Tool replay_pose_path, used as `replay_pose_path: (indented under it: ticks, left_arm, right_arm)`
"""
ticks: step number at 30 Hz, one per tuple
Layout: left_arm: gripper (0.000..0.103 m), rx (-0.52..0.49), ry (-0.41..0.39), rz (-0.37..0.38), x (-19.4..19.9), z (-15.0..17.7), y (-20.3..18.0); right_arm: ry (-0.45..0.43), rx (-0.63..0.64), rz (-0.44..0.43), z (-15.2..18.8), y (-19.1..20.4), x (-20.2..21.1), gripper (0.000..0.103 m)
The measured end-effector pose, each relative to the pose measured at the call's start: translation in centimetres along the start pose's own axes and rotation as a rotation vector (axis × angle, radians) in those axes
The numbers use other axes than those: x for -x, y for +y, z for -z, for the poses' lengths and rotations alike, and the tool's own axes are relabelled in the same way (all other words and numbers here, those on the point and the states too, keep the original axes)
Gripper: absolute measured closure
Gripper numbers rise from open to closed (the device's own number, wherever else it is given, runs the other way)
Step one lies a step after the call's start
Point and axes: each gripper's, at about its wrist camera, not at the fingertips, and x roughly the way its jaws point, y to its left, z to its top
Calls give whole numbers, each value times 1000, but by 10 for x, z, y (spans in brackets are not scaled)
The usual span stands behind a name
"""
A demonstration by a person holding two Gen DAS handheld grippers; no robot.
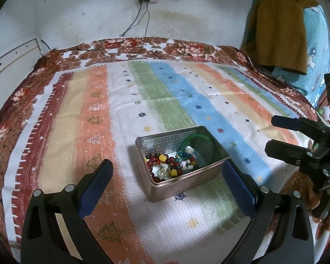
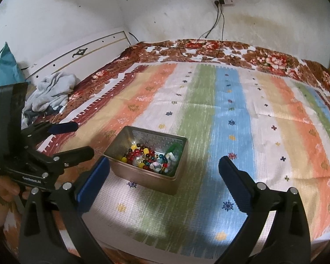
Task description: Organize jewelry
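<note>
Left wrist view: the left gripper has its jaws released, straddling the near end of the tin on the bed. The beads lie inside, with a green bangle at the tin's far end.

Right wrist view: the right gripper is empty, jaws released, the tin just ahead-left. Its long axis runs left-right, slightly skewed. The jewelry seems already gathered; next probably calls for a lid, which isn't visible.

A striped cloth covers the floral blanket, brown garment hanging beside
</note>
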Motion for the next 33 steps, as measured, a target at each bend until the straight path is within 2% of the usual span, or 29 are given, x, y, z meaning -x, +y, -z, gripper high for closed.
replay_pose_path:
  ticks: [4, 16, 33]
  left_arm:
    - [6, 7, -28, 1, 3, 3, -1]
    - [6, -26, -18, -47, -1, 7, -5]
    - [6, -19, -17, -46, 0, 6, -3]
  right_arm:
    - [14, -8, 4, 0, -1, -3, 5]
    - [20, -9, 1, 3, -1, -5, 5]
    - [25, -12, 2, 3, 0, -7, 5]
